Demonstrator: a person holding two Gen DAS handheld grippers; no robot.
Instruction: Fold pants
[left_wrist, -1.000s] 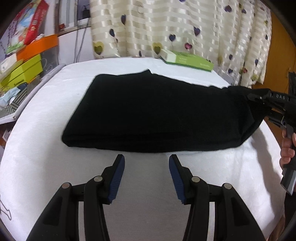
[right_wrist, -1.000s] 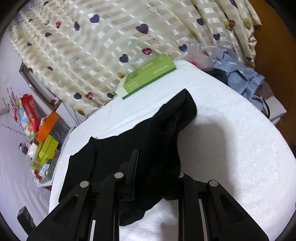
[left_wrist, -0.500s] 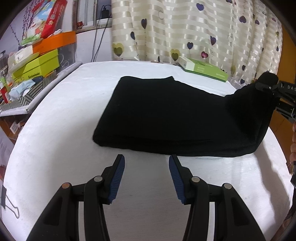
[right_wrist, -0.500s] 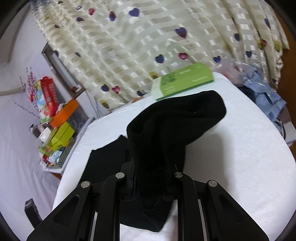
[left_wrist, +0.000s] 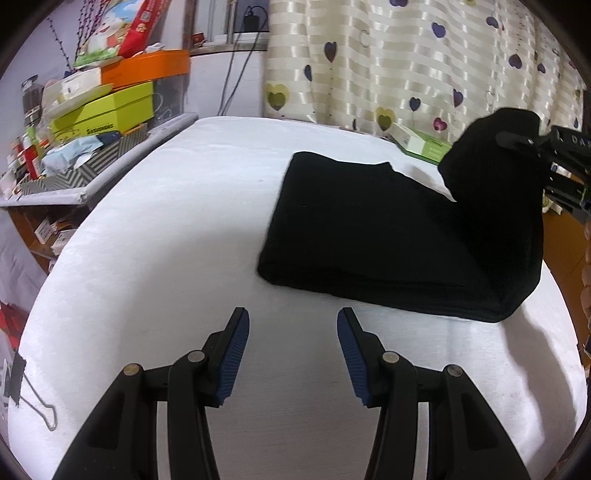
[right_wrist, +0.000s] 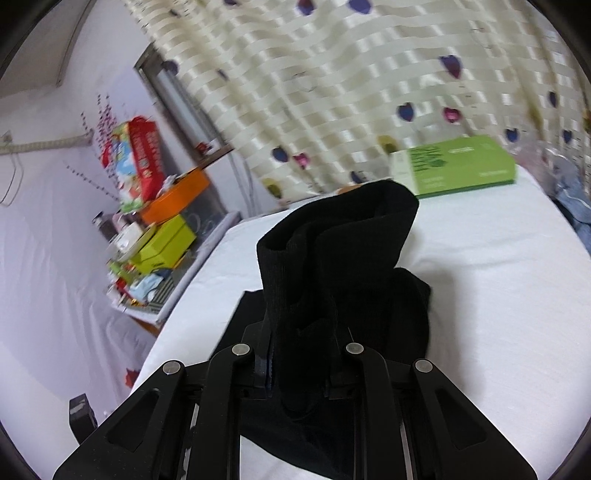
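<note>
The right tool (right_wrist: 301, 365) is gripping one end of the black pants (left_wrist: 369, 229) and holding it up off the white desk (left_wrist: 166, 221), the cloth bunching thick between its closed jaws. The left tool (left_wrist: 293, 347) is hovering wide apart and empty over bare desk at about six o'clock from the garment.

To fold this well, I'd judge the raised end should be carried across toward nine o'clock, low and level, so it lands square on the flat end. The left tool could pin the near edge to stop the lower layers sliding.

The pants are lying at the desk's middle, toward three o'clock, already doubled lengthwise into a long dark slab. They look knitted, soft and limp, with a ribbed cuff standing above the right tool.
</note>
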